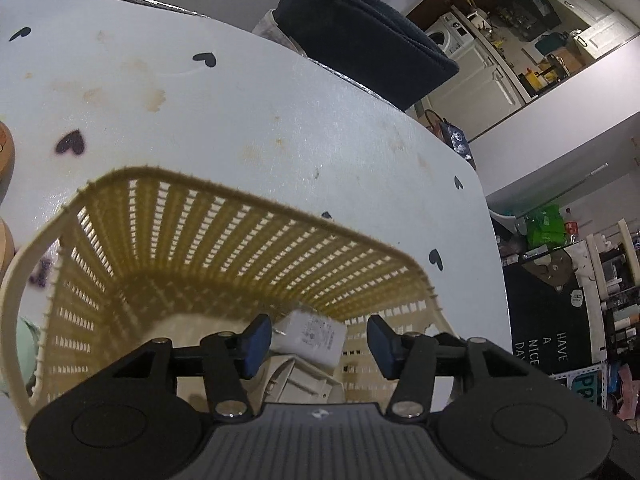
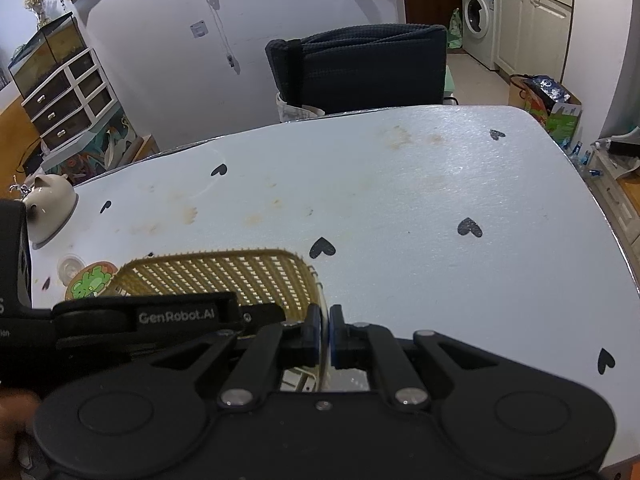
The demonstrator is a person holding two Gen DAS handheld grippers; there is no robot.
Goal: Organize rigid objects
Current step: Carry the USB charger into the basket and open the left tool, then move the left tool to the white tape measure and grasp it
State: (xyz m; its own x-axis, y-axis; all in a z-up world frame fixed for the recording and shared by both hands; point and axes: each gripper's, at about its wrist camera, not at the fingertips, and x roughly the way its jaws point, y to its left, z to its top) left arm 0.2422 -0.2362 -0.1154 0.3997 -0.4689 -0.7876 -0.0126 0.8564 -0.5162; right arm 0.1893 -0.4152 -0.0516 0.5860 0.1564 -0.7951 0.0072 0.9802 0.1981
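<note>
Left gripper [image 1: 316, 340], black with blue pads, jaws apart over the basket, gripping nothing. Just beyond, white rectangular plastic charger block [image 1: 310, 336] lying tilted on the floor of the cream-and-tan perforated plastic basket [image 1: 224, 236], between the pads but apart from them. Right gripper [image 2: 325, 336] clamped on the basket's near right rim. Further out, pale blue heart-printed stained table [image 2: 400, 208]; dark quilted chair back [image 2: 360, 68] behind.
</note>
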